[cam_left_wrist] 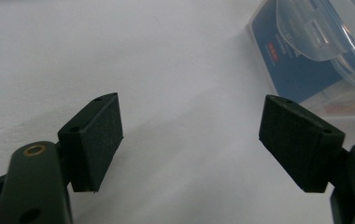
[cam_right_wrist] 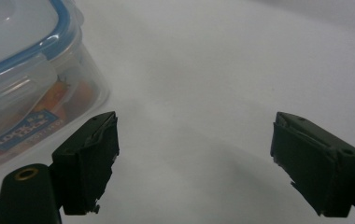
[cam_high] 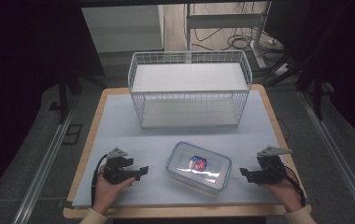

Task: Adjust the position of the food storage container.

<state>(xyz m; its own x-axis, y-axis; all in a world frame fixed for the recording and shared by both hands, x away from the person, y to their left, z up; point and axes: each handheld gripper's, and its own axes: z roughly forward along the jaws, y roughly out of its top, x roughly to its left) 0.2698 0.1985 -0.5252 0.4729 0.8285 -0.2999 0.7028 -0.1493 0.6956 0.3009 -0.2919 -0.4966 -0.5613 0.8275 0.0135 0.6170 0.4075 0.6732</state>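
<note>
A clear plastic food box point(cam_high: 199, 167) with a blue-sealed snap lid and a label lies on the white table cover, near the front and between both hands. My left gripper point(cam_high: 144, 171) rests to its left, pointing at it, jaws open and empty. In the left gripper view the box point(cam_left_wrist: 320, 51) sits at the upper right, beyond the open left gripper point(cam_left_wrist: 189, 135). My right gripper point(cam_high: 242, 173) rests to the box's right, also aimed at it and open. The right gripper view has the box point(cam_right_wrist: 26, 88) at the upper left, apart from the empty right gripper point(cam_right_wrist: 194, 154).
A white wire basket point(cam_high: 189, 88) stands at the back of the table point(cam_high: 119, 140), its open top facing up. Dark stands and cables lie on the floor beyond the far edge. Bare white cover stretches between basket and box.
</note>
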